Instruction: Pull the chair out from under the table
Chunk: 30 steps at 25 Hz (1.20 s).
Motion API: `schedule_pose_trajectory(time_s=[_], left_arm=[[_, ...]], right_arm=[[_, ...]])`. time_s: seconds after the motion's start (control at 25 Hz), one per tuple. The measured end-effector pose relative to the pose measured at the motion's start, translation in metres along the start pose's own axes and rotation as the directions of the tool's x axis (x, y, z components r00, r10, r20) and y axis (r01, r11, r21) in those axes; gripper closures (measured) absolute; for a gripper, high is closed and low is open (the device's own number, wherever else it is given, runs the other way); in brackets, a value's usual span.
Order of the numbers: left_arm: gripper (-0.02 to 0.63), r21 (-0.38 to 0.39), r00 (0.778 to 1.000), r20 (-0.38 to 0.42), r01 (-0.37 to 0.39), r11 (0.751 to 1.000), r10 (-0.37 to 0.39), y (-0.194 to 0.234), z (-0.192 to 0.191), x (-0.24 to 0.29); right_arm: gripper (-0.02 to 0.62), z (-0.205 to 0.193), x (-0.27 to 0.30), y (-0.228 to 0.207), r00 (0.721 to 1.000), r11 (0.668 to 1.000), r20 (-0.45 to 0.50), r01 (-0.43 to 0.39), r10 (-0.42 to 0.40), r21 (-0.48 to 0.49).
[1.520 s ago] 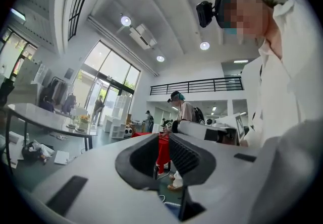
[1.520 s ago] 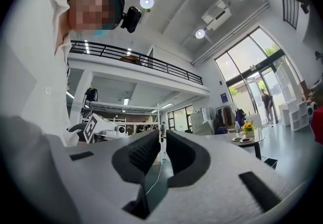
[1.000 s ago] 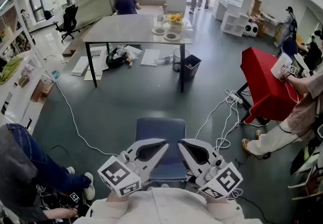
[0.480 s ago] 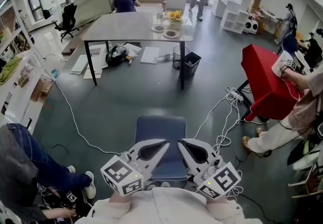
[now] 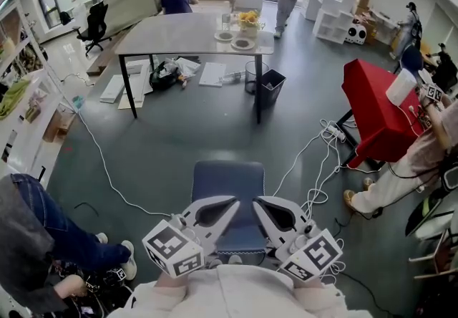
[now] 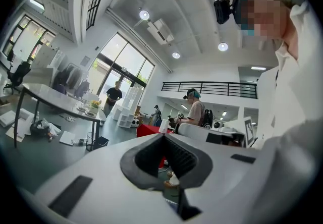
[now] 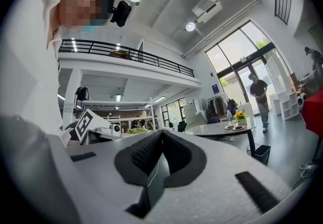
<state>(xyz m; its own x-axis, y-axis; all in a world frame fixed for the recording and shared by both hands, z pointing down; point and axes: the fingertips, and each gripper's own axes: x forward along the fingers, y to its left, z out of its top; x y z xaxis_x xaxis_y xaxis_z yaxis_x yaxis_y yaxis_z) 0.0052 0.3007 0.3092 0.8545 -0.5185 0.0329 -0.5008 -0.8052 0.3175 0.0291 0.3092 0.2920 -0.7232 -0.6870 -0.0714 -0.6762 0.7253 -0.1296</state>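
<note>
Blue padded chair [image 5: 227, 182] showed only its seat; the near edge was hidden behind white left gripper [image 5: 230, 203] & right gripper [image 5: 257, 203], legs under it unseen. Person in beige trousers [image 5: 401, 180] was cut off at the right edge.

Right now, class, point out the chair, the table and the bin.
chair [image 5: 227, 182], head view, on the blue seat.
table [image 5: 179, 37], head view, on the bare top.
bin [image 5: 270, 97], head view, on its dark side wall.
</note>
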Motion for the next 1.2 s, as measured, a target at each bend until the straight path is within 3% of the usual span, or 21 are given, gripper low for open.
schedule_pose_trajectory(time_s=[1.2], left_arm=[[0.591, -0.036, 0.998, -0.054, 0.034, 0.999, -0.036, -0.008, -0.021, 0.003]], right_arm=[[0.594, -0.012, -0.004, 0.005, 0.998, 1.000, -0.054, 0.009, -0.008, 0.019]])
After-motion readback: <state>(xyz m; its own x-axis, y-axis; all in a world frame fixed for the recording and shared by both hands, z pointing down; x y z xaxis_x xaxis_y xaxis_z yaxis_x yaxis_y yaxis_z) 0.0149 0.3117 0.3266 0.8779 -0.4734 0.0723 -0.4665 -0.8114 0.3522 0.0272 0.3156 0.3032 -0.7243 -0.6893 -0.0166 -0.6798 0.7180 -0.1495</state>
